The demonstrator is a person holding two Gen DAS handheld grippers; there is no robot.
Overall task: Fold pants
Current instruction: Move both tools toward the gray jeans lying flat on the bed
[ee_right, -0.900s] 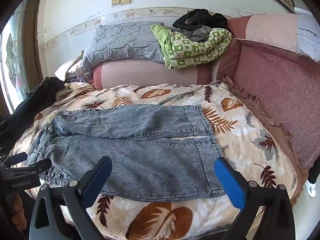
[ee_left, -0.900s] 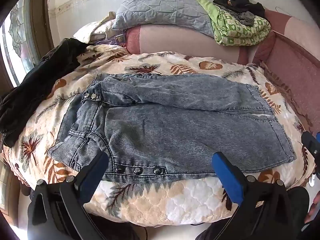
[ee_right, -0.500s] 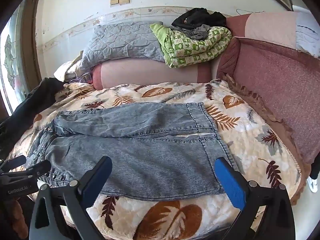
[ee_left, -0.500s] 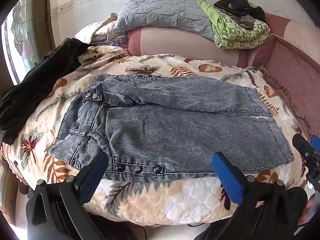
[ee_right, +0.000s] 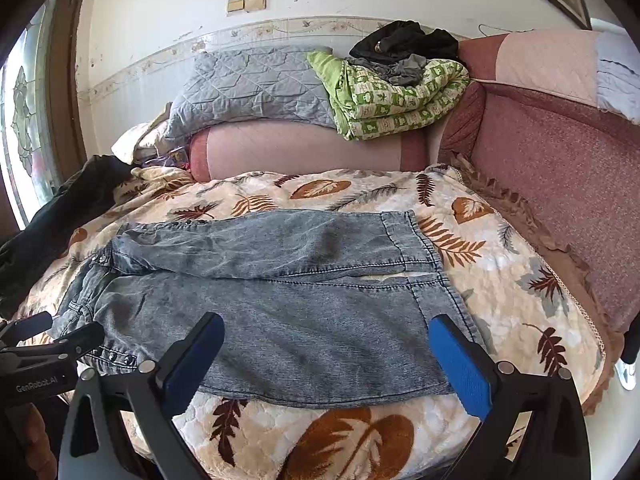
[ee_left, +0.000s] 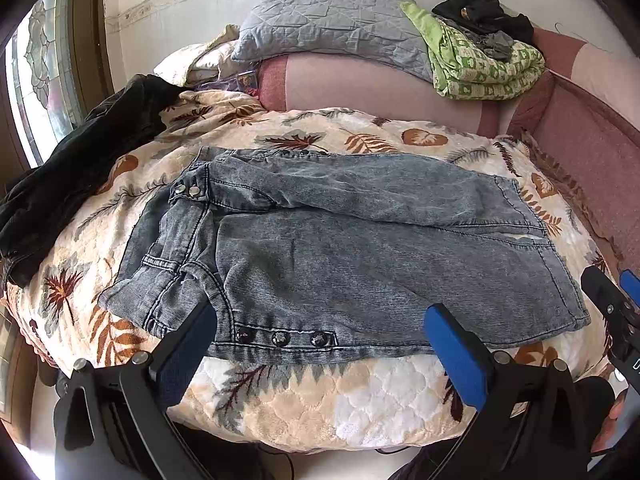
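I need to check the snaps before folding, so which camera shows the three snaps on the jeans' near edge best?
The left wrist view. The three snaps sit close and sharp on the jeans, between the open left tongs. In the right wrist view the snaps are small at the left edge, partly hidden by the other tool.

One pair of jeans (ee_left: 340,248), two hand-held grippers, one grey pillow (ee_left: 328,20)
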